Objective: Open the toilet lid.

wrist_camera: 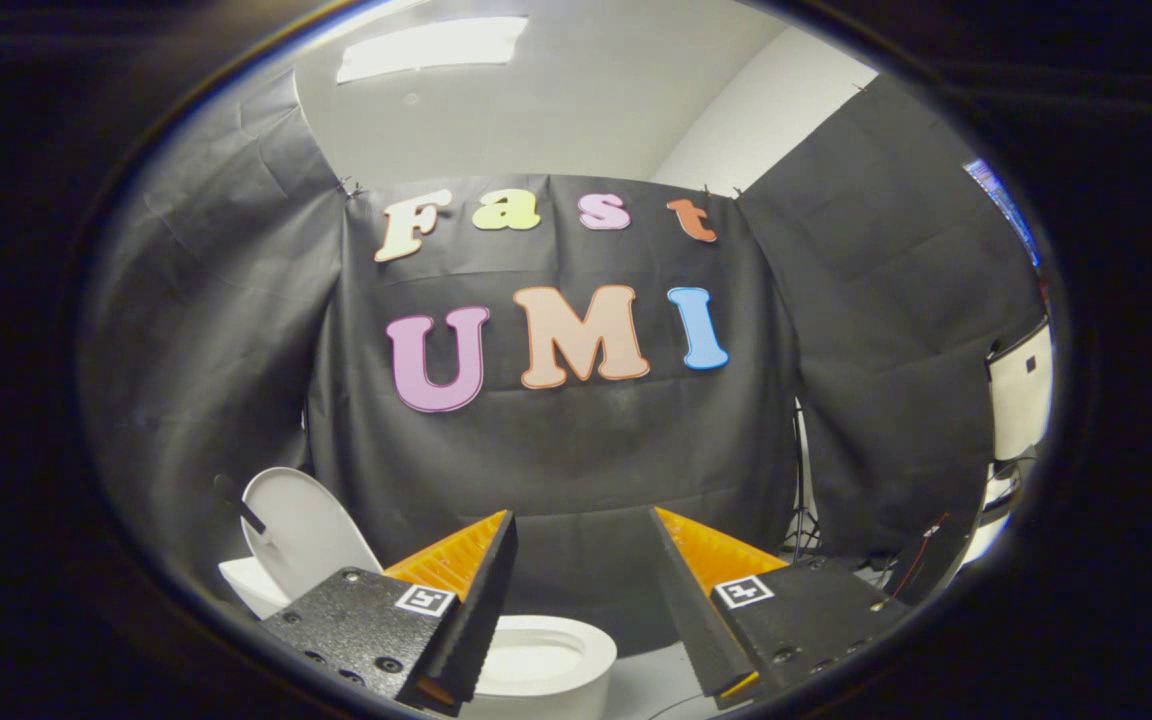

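Observation:
A white toilet stands low, below and behind my left finger. Its lid (301, 530) is raised upright, leaning back against the white tank (251, 585). The seat and bowl rim (546, 655) lie flat and show between and under the fingers. My gripper (581, 525) is open, held above the bowl, with nothing between its fingers. The left finger covers the part of the bowl where it joins the lid.
Black cloth walls close the booth behind and on both sides. A stand leg (801, 500) and cables show by the right wall, with white equipment (1021, 395) beyond it. Pale floor (651, 685) lies to the right of the bowl.

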Tool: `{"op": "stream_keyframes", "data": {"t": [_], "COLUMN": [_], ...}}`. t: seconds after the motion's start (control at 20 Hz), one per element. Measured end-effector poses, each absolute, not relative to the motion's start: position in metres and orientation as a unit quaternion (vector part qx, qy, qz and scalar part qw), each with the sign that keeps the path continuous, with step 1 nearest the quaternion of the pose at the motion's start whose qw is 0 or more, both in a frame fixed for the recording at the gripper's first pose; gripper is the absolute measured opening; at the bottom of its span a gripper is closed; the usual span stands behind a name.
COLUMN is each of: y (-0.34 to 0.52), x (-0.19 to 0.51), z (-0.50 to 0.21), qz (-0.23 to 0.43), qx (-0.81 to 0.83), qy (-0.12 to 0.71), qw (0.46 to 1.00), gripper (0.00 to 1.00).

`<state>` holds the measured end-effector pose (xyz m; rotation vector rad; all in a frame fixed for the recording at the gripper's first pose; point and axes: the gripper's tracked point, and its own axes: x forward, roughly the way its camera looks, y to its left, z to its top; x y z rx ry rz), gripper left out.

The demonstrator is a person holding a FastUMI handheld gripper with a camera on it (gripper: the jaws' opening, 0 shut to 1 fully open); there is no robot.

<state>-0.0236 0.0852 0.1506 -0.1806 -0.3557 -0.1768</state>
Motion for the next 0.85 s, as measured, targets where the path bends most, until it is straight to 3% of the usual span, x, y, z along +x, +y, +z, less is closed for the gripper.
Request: {"op": "stream_keyframes", "data": {"t": [0.85], "y": [0.042], "x": [-0.021], "z": [0.135], "qz": [-0.109], "qx": [-0.085], "qy": [-0.149], "qw": [0.979], "gripper": [0.79]}}
